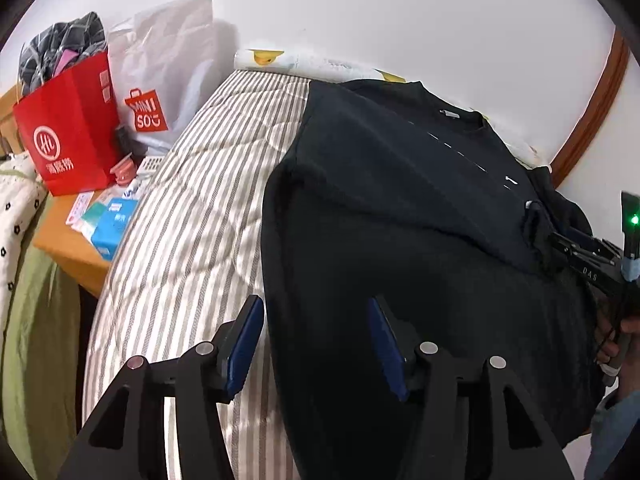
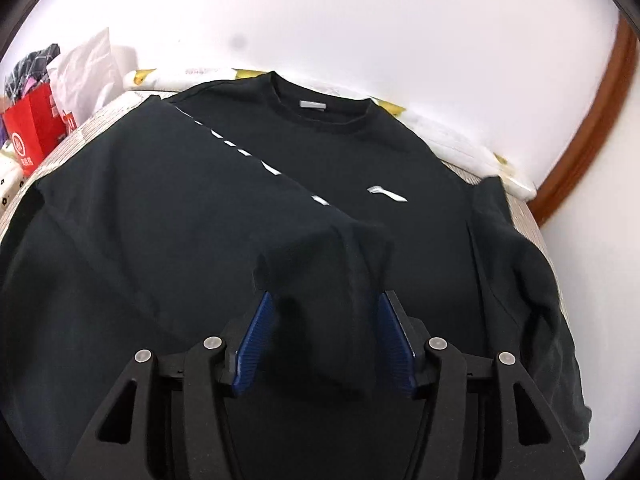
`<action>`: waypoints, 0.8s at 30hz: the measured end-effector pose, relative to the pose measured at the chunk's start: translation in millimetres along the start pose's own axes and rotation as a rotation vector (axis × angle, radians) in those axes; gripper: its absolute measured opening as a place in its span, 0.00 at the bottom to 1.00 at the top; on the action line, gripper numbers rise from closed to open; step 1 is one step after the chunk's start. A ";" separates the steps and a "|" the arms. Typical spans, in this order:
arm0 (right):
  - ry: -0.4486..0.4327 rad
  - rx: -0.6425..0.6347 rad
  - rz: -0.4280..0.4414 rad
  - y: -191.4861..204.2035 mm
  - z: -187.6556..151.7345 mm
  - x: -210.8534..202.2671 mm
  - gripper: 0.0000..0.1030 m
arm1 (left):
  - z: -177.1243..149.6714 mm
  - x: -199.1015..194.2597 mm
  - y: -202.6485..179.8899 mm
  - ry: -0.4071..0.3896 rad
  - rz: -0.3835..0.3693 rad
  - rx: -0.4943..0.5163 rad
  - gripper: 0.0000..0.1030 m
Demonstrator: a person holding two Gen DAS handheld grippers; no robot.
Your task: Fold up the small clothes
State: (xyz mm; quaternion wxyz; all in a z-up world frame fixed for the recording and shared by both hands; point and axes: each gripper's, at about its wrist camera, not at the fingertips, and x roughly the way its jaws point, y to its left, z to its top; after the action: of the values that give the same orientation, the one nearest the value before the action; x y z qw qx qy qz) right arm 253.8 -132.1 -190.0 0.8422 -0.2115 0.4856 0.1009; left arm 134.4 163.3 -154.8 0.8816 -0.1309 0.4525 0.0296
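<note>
Striped bed (image 1: 192, 208) against a white wall carries the black shirt (image 2: 160, 208), spread flat for folding. Right gripper (image 2: 326, 340), jaws apart around the folded-over sleeve (image 2: 320, 248); left gripper (image 1: 316, 344) hangs released near the shirt's left edge.

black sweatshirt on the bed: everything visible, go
The black sweatshirt is long-sleeved, of soft matte knit, with a ribbed crew neck, grey neck label and white chest logo. It lies front up on the striped quilt. One sleeve, white-striped, is folded across the chest, its cuff between the right gripper's open fingers.
</note>
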 end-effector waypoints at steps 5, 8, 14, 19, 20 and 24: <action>-0.003 0.027 0.036 0.2 -13.1 -4.0 0.54 | -9.5 -6.4 -5.4 0.005 -0.015 -0.003 0.51; -0.052 0.028 0.101 13.9 -10.2 -13.2 0.54 | -12.9 -11.5 -7.6 0.011 -0.009 -0.004 0.51; -0.040 -0.028 0.030 42.8 6.0 18.1 0.56 | -15.4 -21.3 -11.1 0.016 0.010 -0.009 0.52; -0.001 -0.006 0.003 34.3 11.9 42.5 0.13 | -16.5 -27.4 -17.1 0.018 0.039 0.009 0.53; -0.007 0.014 0.014 26.3 12.0 39.9 0.11 | -16.4 -27.9 -18.2 0.019 0.042 0.010 0.53; -0.048 0.147 -0.046 -32.6 6.5 18.9 0.10 | -16.5 -29.6 -25.3 0.026 0.054 0.030 0.53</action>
State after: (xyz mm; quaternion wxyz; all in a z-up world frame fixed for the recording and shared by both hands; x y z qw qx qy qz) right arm 280.6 -158.8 -195.1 0.8690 -0.1579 0.4661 0.0505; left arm 108.3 136.6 -134.9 0.8763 -0.1060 0.4678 0.0448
